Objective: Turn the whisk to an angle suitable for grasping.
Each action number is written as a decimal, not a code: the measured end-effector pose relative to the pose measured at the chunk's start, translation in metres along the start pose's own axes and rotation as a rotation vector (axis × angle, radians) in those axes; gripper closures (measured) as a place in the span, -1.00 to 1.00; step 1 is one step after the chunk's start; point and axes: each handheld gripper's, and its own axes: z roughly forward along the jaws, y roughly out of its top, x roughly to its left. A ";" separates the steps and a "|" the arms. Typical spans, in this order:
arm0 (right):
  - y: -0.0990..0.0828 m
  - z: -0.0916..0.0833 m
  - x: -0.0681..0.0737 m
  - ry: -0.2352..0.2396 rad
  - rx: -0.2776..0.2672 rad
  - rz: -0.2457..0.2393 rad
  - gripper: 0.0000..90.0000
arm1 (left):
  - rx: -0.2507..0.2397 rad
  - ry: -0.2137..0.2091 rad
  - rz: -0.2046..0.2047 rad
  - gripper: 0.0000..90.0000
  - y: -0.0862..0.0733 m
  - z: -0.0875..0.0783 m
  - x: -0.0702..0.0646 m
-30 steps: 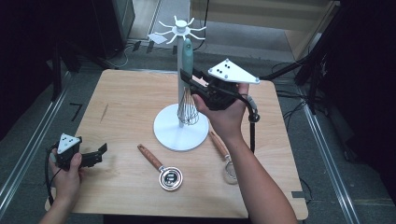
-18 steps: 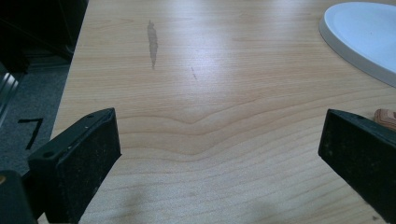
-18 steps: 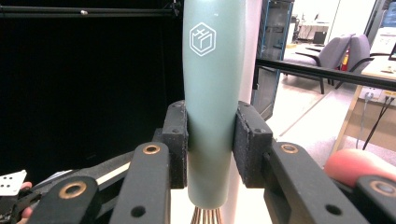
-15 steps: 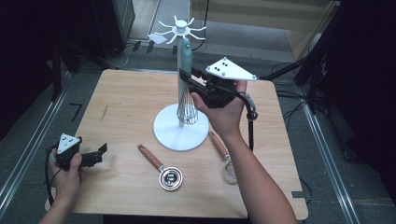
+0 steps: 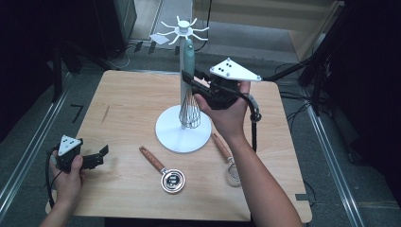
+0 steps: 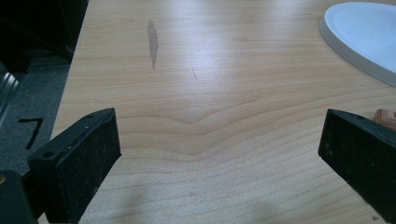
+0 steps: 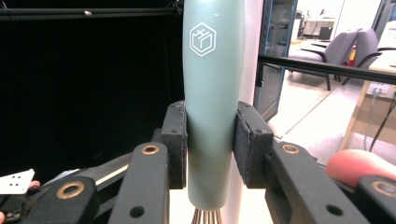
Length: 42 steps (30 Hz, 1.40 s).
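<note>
Right claw (image 7: 210, 140) first: my two pads sit flush on either side of the teal whisk handle (image 7: 212, 88). That's a grasp on the whisk, low on the grip, just above where the wires start. The jaws have just been easing apart a touch, with the handle squarely between them.

From the high view, the whisk (image 5: 189, 94) hangs upright alongside the post of the white utensil stand (image 5: 182, 137). Its wire end is just above the round base, and its top is up under the ring of hooks (image 5: 182, 30). Whether the handle's end is really seated on a hook, I cannot tell from here.

My read: this is the hand-off between claw and hook, and I'm letting the stand take the weight. The next move calls for opening wider, evenly, then backing straight out toward me. I mustn't drag a pad along the handle, because a nudge could set the whisk swinging or lift it off.

Farther out, two wooden-handled utensils lie flat on the table (image 5: 123, 109), one (image 5: 163, 172) in front of the base, the other (image 5: 227, 158) to its right.

My left claw (image 6: 219, 154) rests near the table's left edge, jaws spread wide, nothing between them.
</note>
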 end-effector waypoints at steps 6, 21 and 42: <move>0.001 -0.006 -0.009 0.013 -0.049 0.008 0.35 | 0.000 -0.001 0.000 -1.00 0.000 0.000 0.000; 0.014 -0.011 -0.021 -0.080 -0.121 0.010 1.00 | 0.000 0.000 0.001 -1.00 0.000 0.000 0.000; 0.042 -0.011 -0.030 -0.105 -0.217 0.015 1.00 | 0.000 -0.002 0.001 -1.00 0.000 0.000 0.000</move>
